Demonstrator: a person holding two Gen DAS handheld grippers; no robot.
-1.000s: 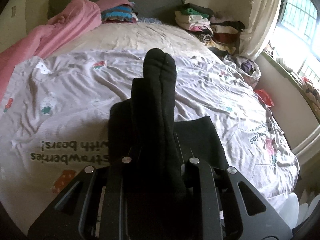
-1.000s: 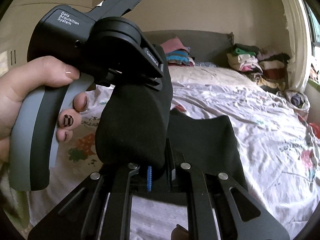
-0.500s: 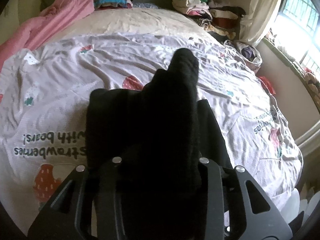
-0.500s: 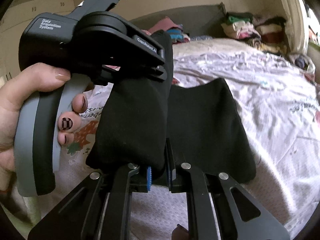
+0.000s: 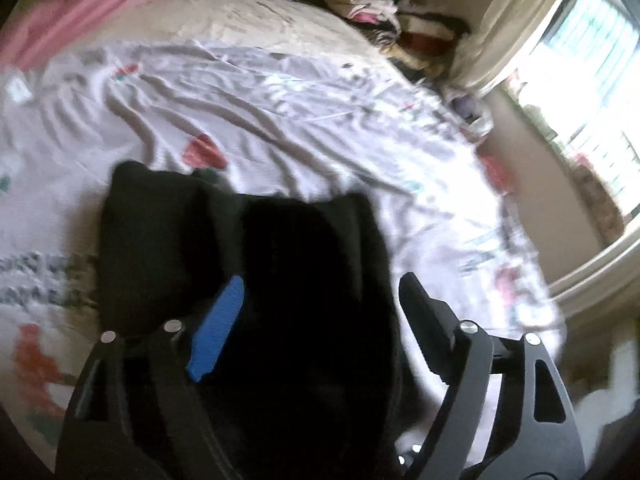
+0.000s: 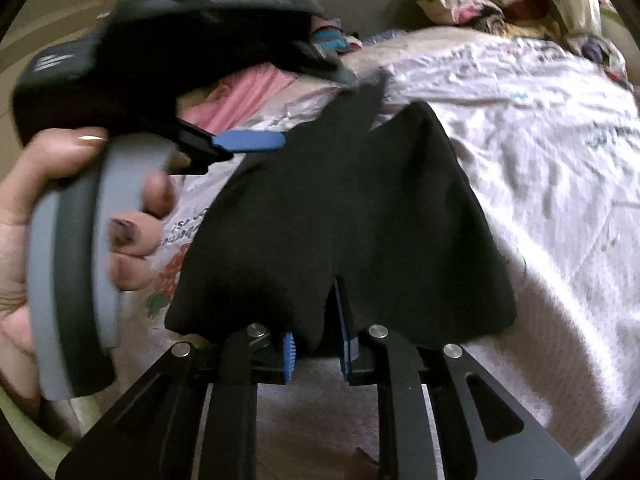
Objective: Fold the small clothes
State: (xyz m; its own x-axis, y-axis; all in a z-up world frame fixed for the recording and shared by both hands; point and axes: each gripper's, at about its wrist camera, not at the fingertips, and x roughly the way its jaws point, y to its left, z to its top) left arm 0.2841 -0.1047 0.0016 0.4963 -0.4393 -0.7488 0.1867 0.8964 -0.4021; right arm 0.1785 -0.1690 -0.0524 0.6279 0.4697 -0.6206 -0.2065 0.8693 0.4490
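Print on the bedsheet (image 5: 328, 120) is too blurred to read

Both cameras ride on hand-held tools and look steeply down along the fingers, close over the bed (image 5: 320, 92). The left view faces the headboard end, window (image 5: 592, 92) at right. The right view looks from the other side, with the left tool (image 6: 248, 140) at upper left. Both share the black cloth (image 6: 360, 220) and clothes pile (image 5: 380, 4).

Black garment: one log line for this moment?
black garment on bed | left claw opening, released | right claw pinching hem
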